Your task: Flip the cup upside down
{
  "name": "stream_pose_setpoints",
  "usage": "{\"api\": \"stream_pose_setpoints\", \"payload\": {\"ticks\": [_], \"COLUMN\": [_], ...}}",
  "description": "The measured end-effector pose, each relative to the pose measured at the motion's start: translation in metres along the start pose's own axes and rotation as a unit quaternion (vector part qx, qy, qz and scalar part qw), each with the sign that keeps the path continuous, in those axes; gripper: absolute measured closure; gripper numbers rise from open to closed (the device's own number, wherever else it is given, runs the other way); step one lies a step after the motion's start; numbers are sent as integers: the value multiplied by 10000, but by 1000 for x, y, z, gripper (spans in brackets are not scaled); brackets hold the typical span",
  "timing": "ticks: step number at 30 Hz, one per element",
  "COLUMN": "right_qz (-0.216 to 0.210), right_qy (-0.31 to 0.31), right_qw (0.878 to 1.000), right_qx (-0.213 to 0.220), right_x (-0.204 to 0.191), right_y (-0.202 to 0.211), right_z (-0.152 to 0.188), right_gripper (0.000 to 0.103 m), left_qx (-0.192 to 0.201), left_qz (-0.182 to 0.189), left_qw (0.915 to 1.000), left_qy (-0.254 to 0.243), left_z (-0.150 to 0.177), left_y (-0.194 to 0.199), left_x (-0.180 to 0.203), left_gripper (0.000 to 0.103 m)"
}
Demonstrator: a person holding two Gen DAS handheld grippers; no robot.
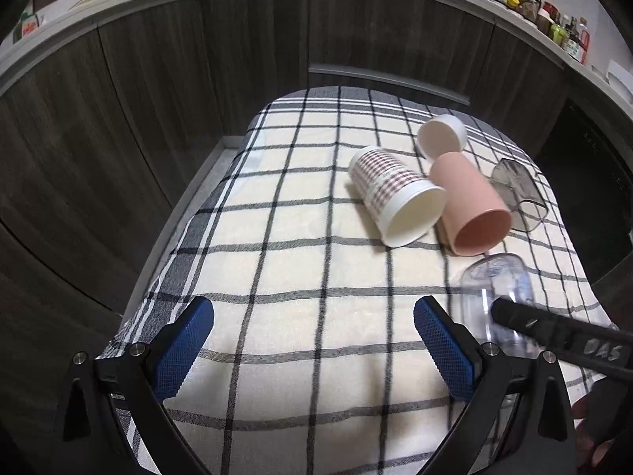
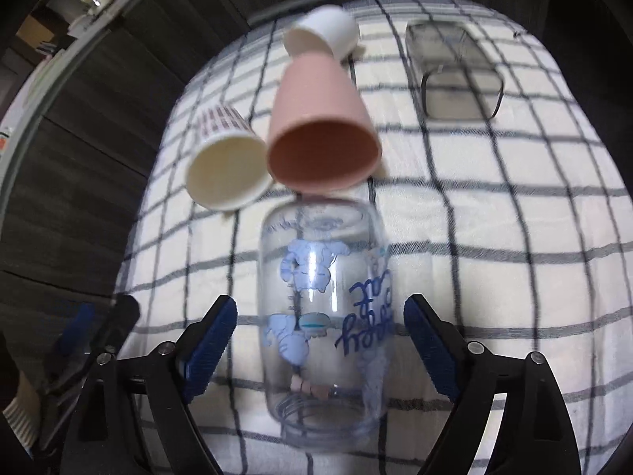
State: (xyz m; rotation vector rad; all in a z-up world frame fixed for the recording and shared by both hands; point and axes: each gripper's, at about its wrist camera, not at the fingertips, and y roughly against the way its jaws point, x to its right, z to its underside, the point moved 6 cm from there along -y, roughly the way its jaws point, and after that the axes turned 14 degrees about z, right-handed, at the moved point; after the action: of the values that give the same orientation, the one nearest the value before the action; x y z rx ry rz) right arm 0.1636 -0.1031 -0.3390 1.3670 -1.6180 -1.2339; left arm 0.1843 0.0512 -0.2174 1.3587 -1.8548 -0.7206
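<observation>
Right gripper: my pads spread wide, either side of the clear glass cup, not touching it.
Left gripper: my pads spread wide, nothing between them.
Clear glass cup: lying on its side on the checked cloth, blue print, mouth toward me.
Pink cup: on its side just beyond.
Paper cup: on its side, touching the pink cup.
White cup: behind the pink cup.
Grey container: apart, far right.

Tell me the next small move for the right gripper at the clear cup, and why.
Probably close the right gripper on the clear printed cup. The cup lies on its side on the checked cloth, between the open blue fingers, which stand apart from its walls, so nothing holds it yet for flipping.
</observation>
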Motion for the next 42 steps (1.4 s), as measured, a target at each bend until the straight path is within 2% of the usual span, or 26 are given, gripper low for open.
{"api": "stream_pose_setpoints", "payload": {"ticks": [4,10,13,20,24,31,37,39,41,42], "right_qz": [97,662,942,1267,1402,1211,841,776,730,710], "right_qy": [2,31,14,-77,-130,-302,-452,-492,-525,-540], "right_qw": [9984,9920,9874,9849,9815,9837,9897,9905,9910,9912], "right_qx": [552,1076,1272,1175,1296,1293,1070,1020,991,974], "right_x": [18,53,68,96,109,123,128,131,132,133], "right_y": [41,87,100,101,103,95,79,74,70,68], "right_z": [-8,-14,-16,-29,-42,-57,-64,-66,-68,-68], "right_gripper": [17,14,14,14,14,14,14,14,14,14], "left_qx": [-68,-540,-742,-1654,-1986,-2621,-3244,-3456,-3567,-3593], "left_qz": [148,496,497,501,409,413,301,236,185,179], "left_qw": [9998,9968,9953,9846,9789,9642,9454,9381,9340,9330], "left_qy": [-118,-324,-382,-275,-252,-54,67,33,19,1], "left_z": [-4,-4,-7,-8,-9,-11,-6,-2,0,1], "left_y": [4,-12,-20,-52,-69,-99,-125,-133,-138,-140], "left_x": [22,72,89,118,127,137,136,137,137,137], "left_gripper": [0,0,0,0,0,1,3,10,26,30]}}
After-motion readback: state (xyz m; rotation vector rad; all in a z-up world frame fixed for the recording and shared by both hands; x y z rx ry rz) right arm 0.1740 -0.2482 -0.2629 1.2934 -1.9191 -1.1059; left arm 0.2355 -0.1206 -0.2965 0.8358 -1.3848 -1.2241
